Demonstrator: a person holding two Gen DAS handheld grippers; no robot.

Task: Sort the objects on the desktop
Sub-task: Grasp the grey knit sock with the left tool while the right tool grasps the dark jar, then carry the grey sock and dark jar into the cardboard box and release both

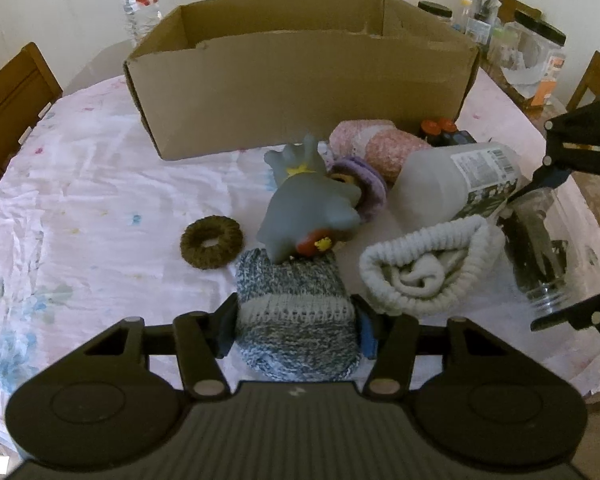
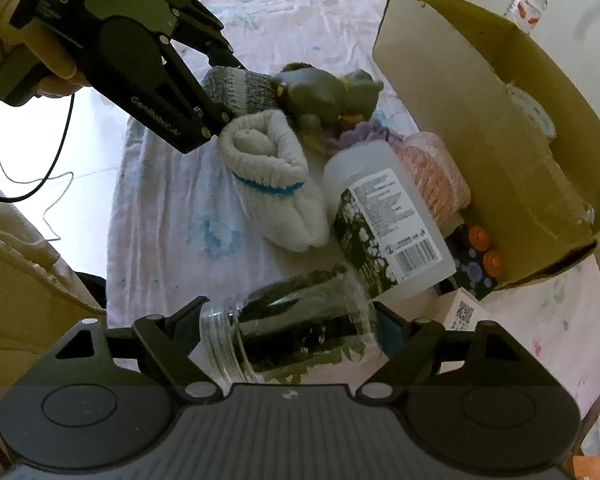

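Observation:
A rolled grey knitted sock [image 1: 294, 320] lies on the floral tablecloth, and my left gripper [image 1: 296, 330] is shut on it, one pad pressed against each side. The right wrist view shows that left gripper [image 2: 230, 92] from the side, at the same grey sock [image 2: 240, 86]. A clear glass jar [image 2: 288, 340] with dark contents lies on its side, and my right gripper [image 2: 290, 320] is shut on it across its width. A grey rubber toy [image 1: 308, 208] rests against the sock. An open cardboard box [image 1: 300, 92] stands behind the pile.
A white sock roll [image 1: 424, 268], a plastic bottle [image 1: 460, 176] on its side, a pink sock roll [image 1: 380, 144], a purple knit ring [image 1: 366, 184] and a brown knit ring [image 1: 211, 242] crowd the table. Jars [image 1: 536, 56], a water bottle [image 1: 140, 0] and chairs [image 1: 8, 96] surround it.

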